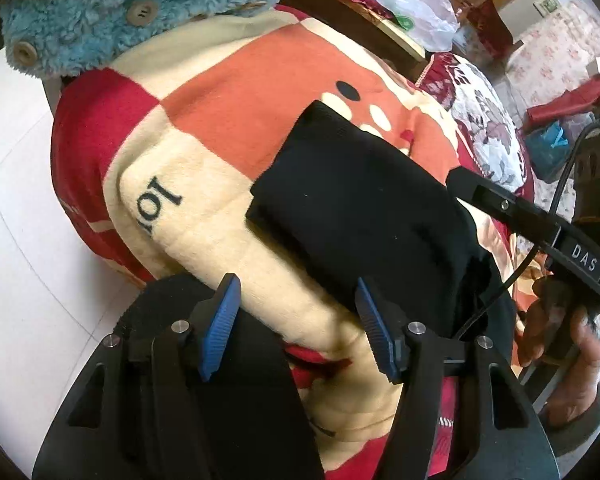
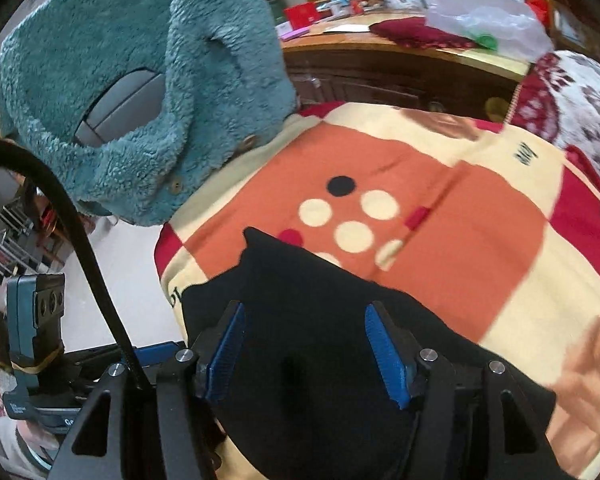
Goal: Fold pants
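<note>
The black pants [image 1: 360, 200] lie folded into a compact block on an orange, cream and red blanket [image 1: 228, 92]. My left gripper [image 1: 296, 292] is open and empty, hovering over the blanket just left of the pants' near edge. The right gripper's finger reaches over the pants' right side in the left wrist view [image 1: 500, 200]. In the right wrist view the pants [image 2: 312, 320] lie right under my open right gripper [image 2: 304, 312], its blue pads [image 2: 384, 352] spread apart above the cloth and holding nothing.
A fluffy teal jacket [image 2: 140, 80] with buttons hangs at the blanket's far left edge. A floral quilt [image 1: 484, 120] lies to the right. A wooden headboard shelf [image 2: 380, 40] with a plastic bag [image 2: 488, 16] stands behind. White floor [image 1: 20, 200] lies to the left.
</note>
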Available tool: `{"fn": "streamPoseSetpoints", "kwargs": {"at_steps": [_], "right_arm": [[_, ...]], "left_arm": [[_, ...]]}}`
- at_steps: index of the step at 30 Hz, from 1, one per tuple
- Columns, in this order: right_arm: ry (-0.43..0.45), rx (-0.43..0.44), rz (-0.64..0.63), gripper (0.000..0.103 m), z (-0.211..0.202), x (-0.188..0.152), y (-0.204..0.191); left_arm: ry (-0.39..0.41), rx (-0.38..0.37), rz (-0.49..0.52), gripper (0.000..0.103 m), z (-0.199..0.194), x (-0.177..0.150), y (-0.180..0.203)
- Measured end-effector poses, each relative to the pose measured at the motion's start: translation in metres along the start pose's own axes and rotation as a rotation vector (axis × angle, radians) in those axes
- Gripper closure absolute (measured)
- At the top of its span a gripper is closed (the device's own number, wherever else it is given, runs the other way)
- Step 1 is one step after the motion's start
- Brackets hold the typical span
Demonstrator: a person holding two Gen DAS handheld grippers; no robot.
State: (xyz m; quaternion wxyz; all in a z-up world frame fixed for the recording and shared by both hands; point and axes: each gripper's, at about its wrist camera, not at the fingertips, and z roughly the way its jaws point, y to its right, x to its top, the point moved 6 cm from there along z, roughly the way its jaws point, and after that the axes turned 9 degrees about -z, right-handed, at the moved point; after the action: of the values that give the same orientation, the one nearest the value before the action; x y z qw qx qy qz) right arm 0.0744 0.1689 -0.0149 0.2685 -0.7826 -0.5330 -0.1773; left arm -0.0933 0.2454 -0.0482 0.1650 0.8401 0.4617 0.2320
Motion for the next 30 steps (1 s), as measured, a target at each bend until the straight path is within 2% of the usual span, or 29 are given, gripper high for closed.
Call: {"fn": "streamPoseSetpoints", "kwargs": {"at_steps": [4,13,20,26,30], "right_arm": [[-0.007,0.011,-0.012,0.043,0.009,0.008,-0.006],[-0.041,0.018,-0.034,0.04,0.023,0.015,-0.01],[-0.072,0.004,-0.079,0.039,0.038,0.019,-0.012],[-0.146,-0.006,-0.17,0.039,0.063,0.035,-0.016],[-0.207,-0.008,-0.239,0.039,0.084,0.043,-0.019]], "left_arm": [[0.0,-0.009,-0.007,0.043,0.001,0.002,-0.002],[-0.03,-0.105,-0.1,0.043,0.002,0.002,-0.014],[-0.031,-0.122,-0.085,0.043,0.005,0.005,-0.003],[-0.041,-0.144,-0.075,0.043,0.014,0.007,0.01],[-0.02,-0.151,-0.072,0.043,0.015,0.007,0.012]]}}
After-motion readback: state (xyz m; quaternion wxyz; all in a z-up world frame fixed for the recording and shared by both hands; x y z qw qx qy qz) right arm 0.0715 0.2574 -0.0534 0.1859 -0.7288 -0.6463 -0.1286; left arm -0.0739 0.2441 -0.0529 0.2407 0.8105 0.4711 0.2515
